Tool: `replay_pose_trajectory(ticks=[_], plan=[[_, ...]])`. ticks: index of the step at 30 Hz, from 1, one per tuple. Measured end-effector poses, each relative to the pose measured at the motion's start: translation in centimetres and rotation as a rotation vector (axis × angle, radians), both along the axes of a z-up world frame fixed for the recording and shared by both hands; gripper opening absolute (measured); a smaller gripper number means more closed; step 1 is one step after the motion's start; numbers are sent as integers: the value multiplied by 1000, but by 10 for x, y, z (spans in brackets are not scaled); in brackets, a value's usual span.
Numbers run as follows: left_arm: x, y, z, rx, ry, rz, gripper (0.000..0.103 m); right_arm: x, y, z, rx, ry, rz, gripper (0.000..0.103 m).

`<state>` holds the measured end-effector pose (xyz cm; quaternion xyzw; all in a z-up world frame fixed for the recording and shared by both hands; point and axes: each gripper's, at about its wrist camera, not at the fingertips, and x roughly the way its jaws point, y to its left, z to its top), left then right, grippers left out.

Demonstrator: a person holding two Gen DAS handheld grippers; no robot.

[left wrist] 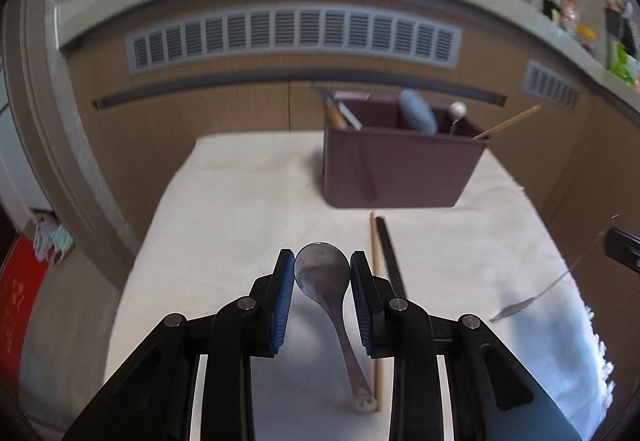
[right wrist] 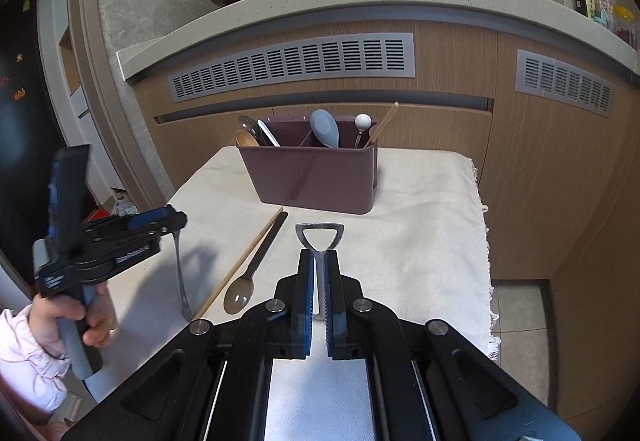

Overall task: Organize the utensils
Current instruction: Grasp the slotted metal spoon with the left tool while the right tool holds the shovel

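Gripping spoon (left wrist: 322,273), left tongs (left wrist: 322,301) half-closed

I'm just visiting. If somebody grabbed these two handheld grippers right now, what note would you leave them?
Left gripper: shut on a metal spoon, gripped at the bowl and lifted above the cloth.
Right gripper: shut on a metal utensil with a loop-shaped end.
Done: the maroon organizer at the far end of the cloth already holds several utensils, including a blue spoon.
Left: drop both held pieces into the organizer, then collect the wooden stick and the dark spoon, which lie side by side on the cloth.
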<state>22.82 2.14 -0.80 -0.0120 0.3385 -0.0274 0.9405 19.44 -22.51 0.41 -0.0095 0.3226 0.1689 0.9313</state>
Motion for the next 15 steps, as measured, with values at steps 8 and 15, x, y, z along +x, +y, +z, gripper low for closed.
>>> replay_pose_trajectory(ticks=[8,15], plan=[[-3,5,13,-25,-22,-32,29,9,0,-9,-70,21,-37,23],[5,7,1,-42,16,-24,29,43,-9,-38,-27,61,-73,5]])
